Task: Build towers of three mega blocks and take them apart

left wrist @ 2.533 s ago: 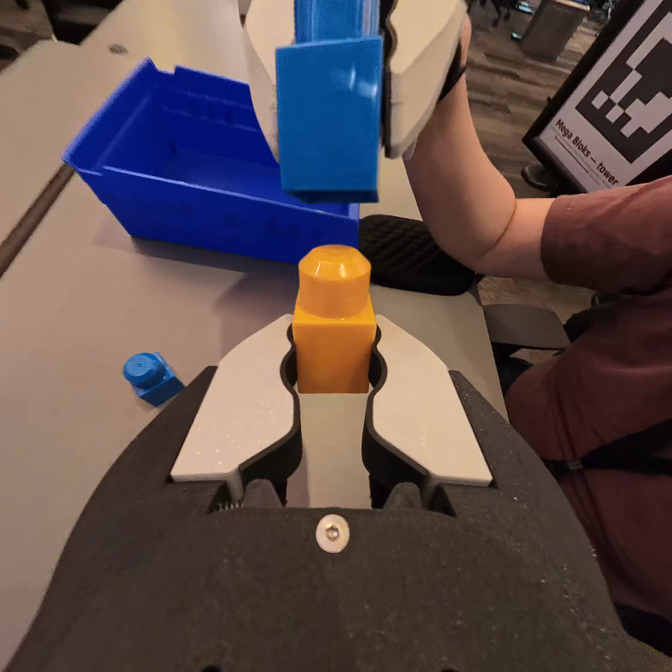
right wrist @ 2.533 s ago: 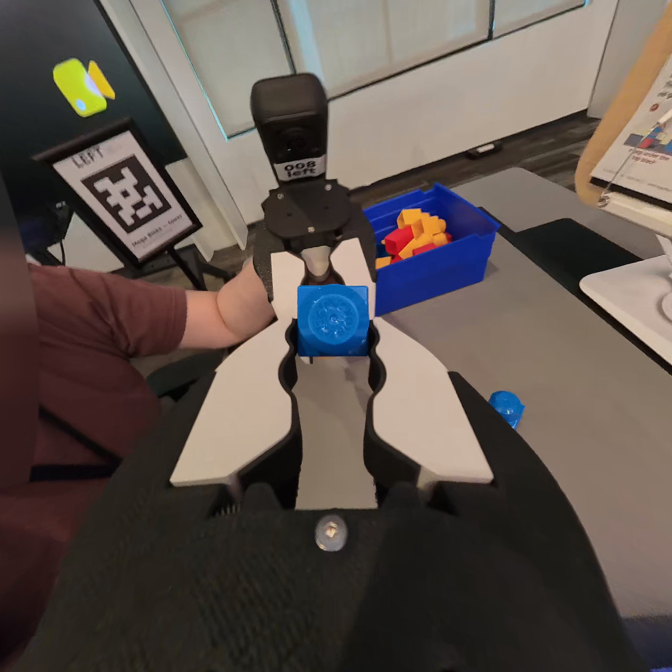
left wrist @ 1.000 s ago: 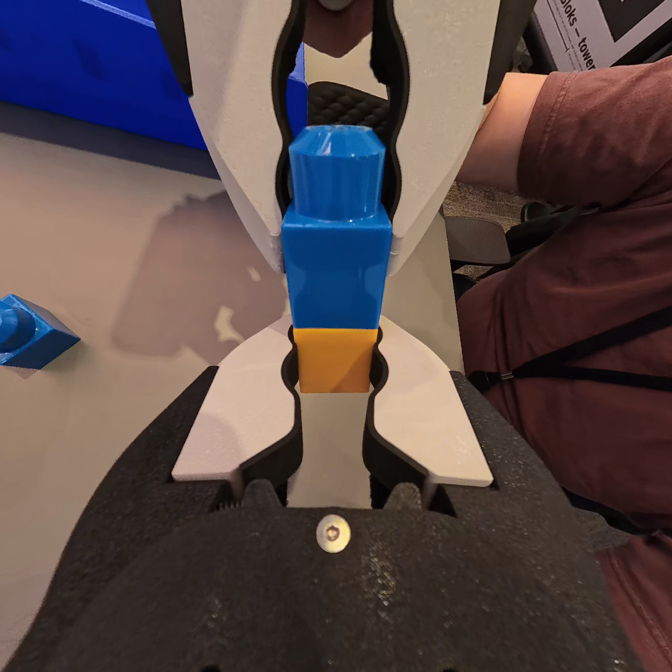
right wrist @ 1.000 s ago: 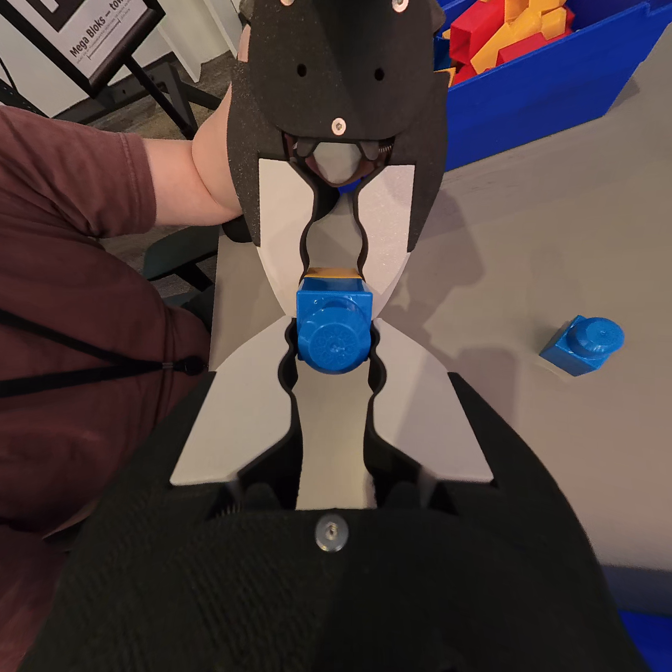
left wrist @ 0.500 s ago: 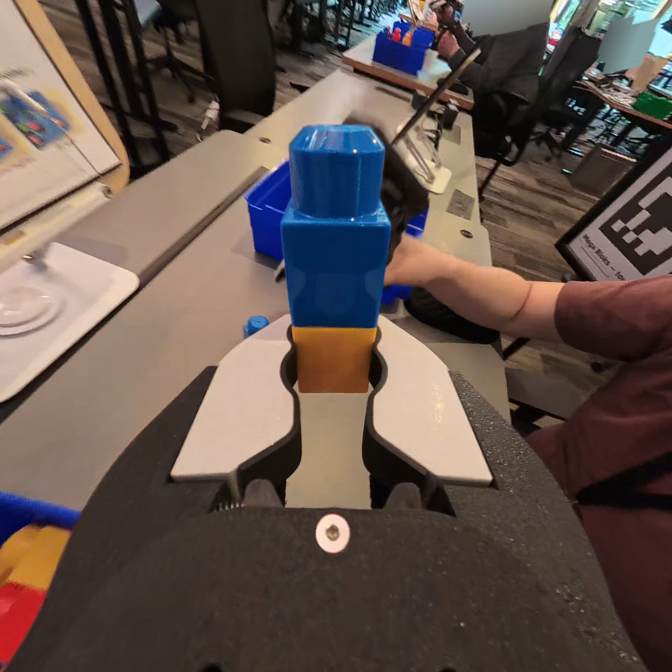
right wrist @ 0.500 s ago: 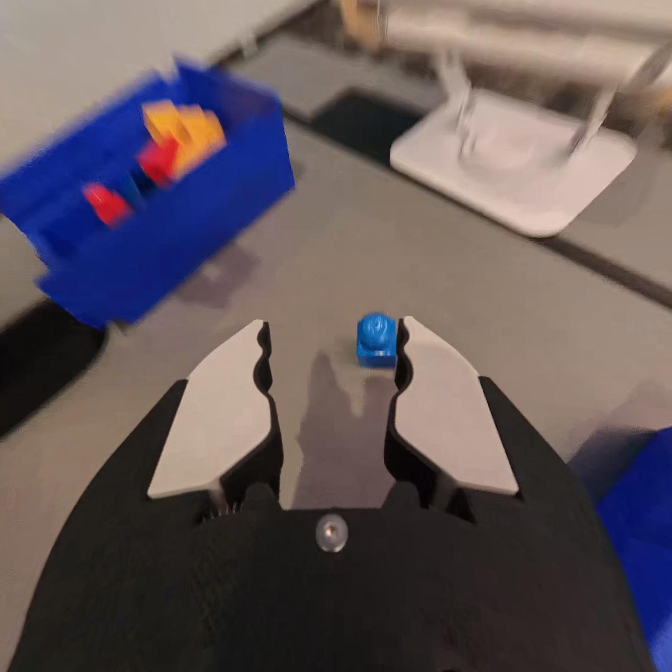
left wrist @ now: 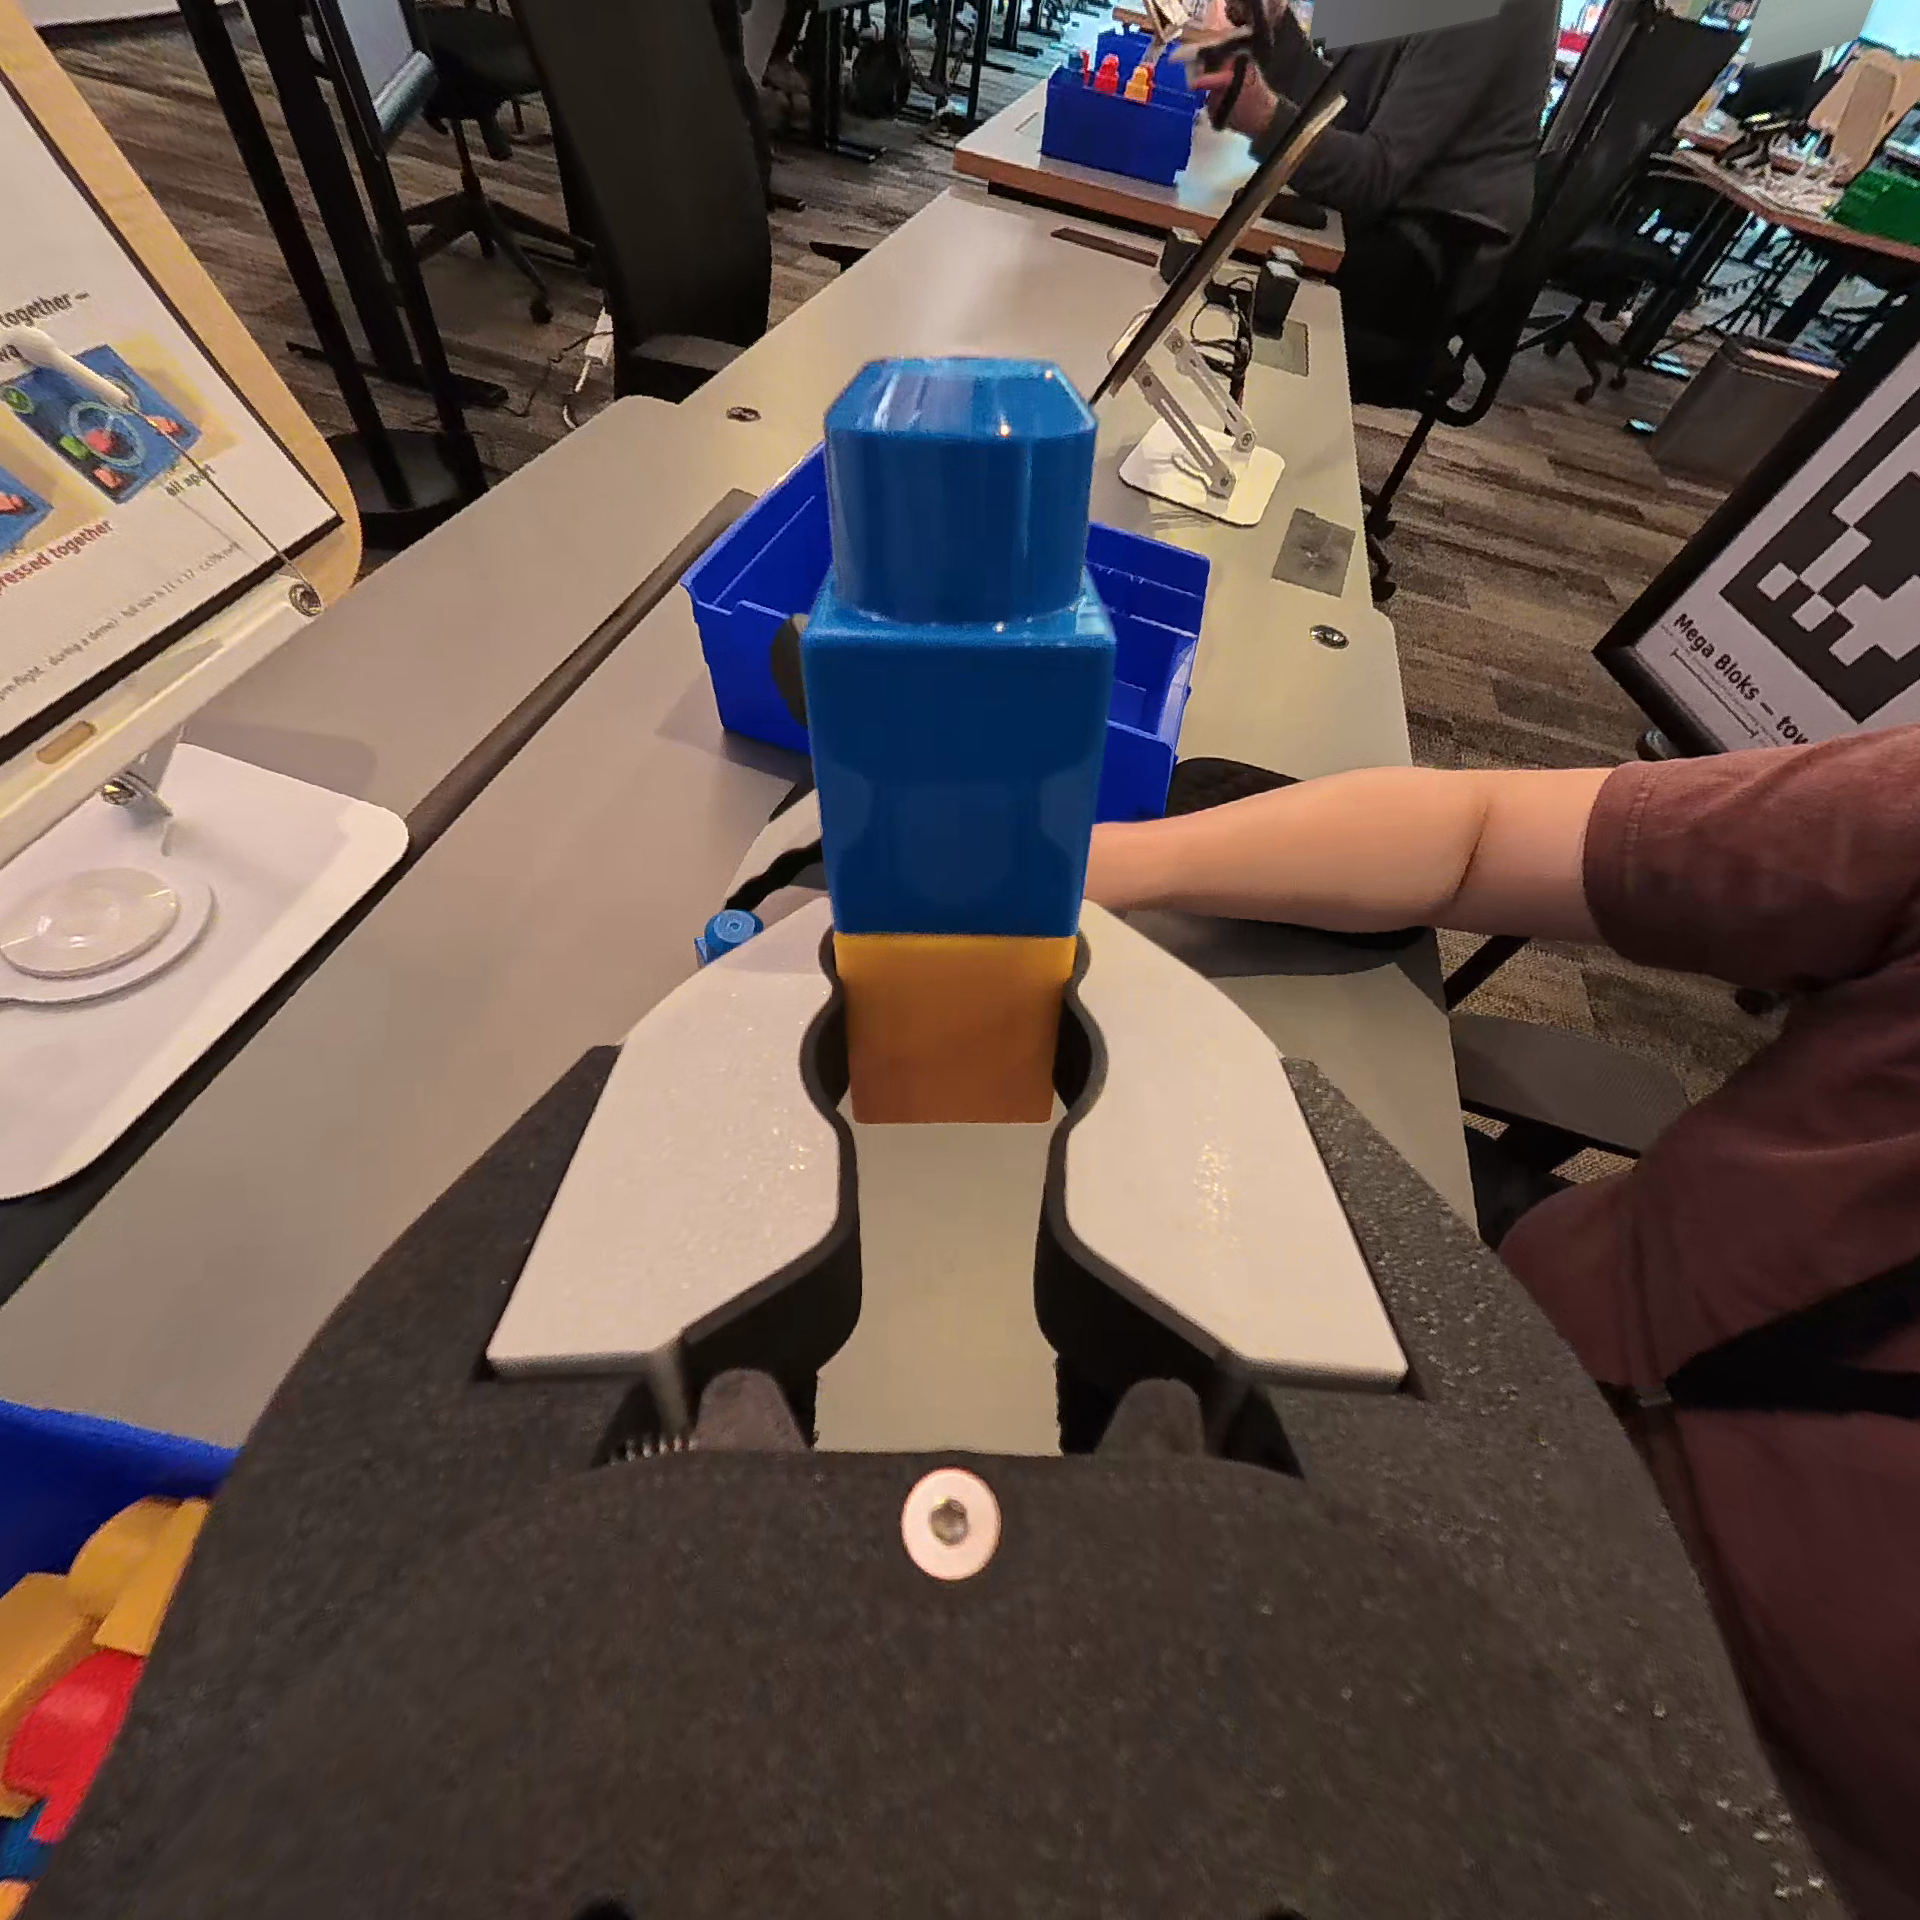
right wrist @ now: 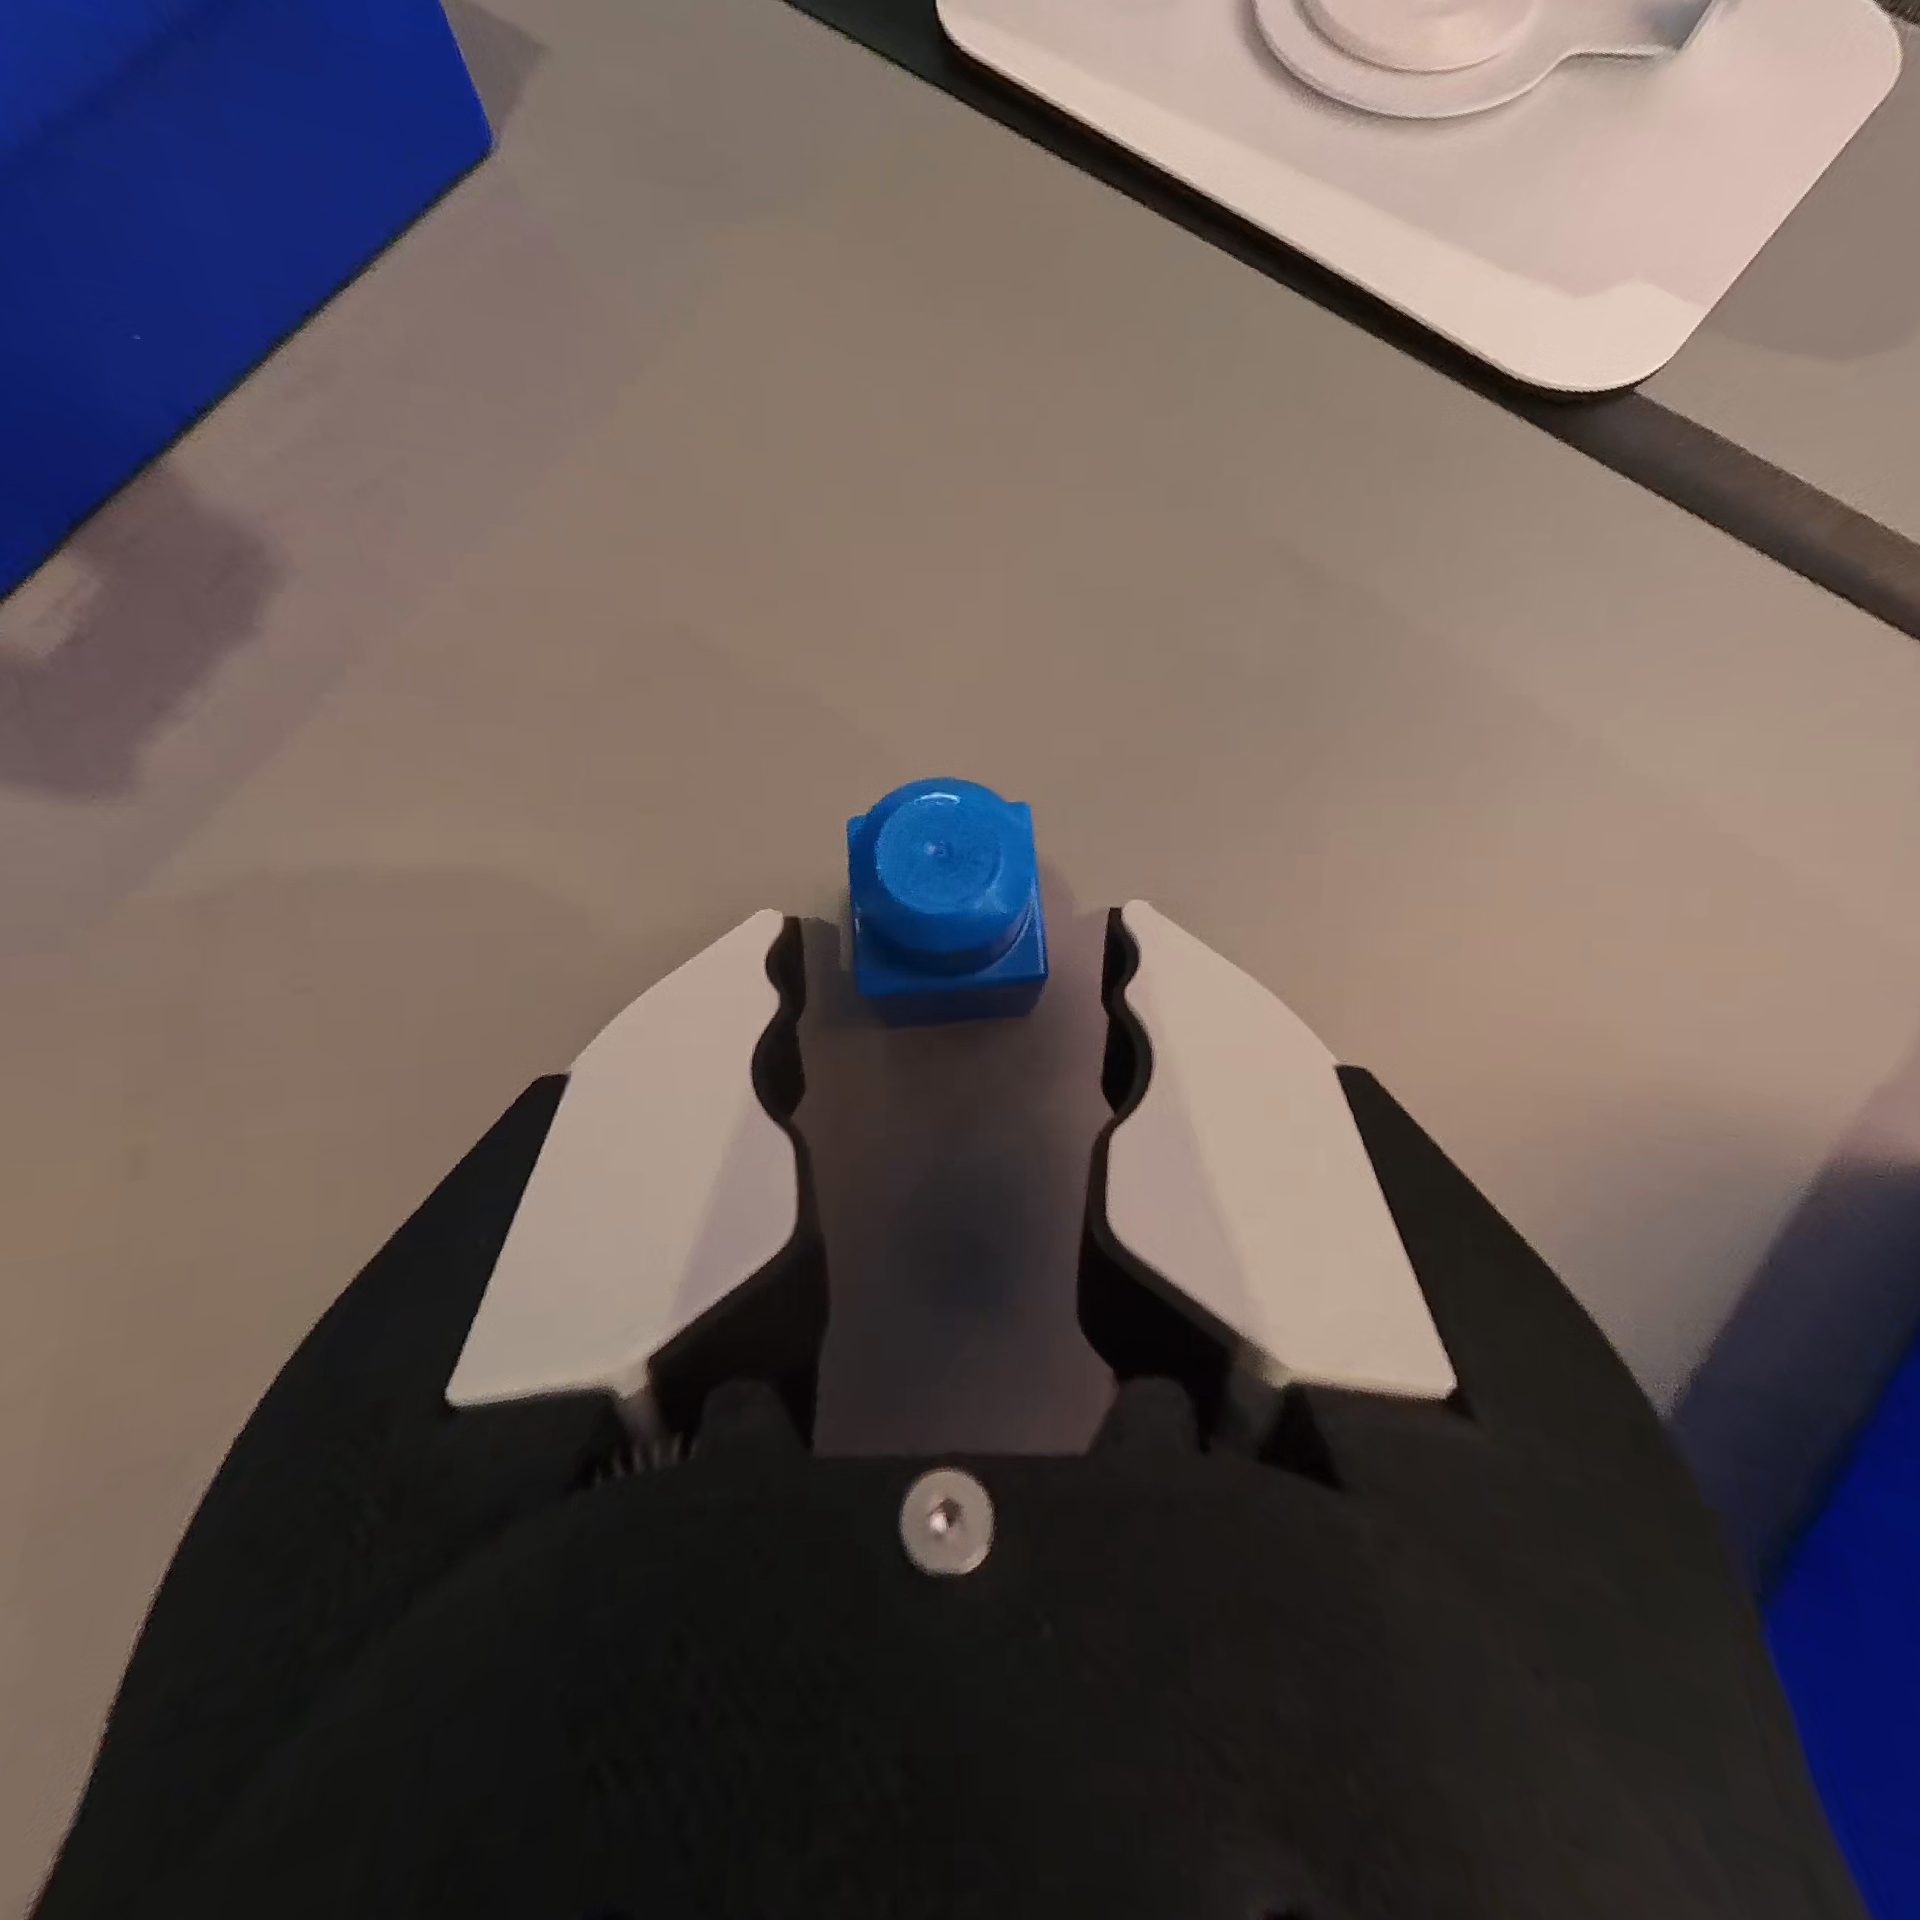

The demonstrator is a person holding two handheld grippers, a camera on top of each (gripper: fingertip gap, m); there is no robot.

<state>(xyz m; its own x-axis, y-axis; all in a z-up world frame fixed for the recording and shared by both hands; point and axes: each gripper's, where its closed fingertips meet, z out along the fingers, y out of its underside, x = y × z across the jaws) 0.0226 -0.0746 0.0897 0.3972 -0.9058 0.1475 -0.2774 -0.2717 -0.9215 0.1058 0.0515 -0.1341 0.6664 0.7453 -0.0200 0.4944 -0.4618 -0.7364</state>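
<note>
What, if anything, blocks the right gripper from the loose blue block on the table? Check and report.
Nothing visible does. The right gripper is open over the bare grey table, and the loose blue block stands just ahead between its fingertips, untouched.

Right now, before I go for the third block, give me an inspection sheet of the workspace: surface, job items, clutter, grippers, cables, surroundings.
Surface: grey table, bare around the loose block.
Job's things: orange block with a blue block stacked on it; loose blue block upright on the table; blue bin beyond the stack; bin of mixed blocks at lower left.
Clutter: white stand base at the table's far edge.
Grippers: left gripper clamps the orange block; right gripper open, fingers either side of the loose block, not touching.
Cables: nothing seen on this table.
Surroundings: marker board, office chairs, another person at a far desk.
</note>
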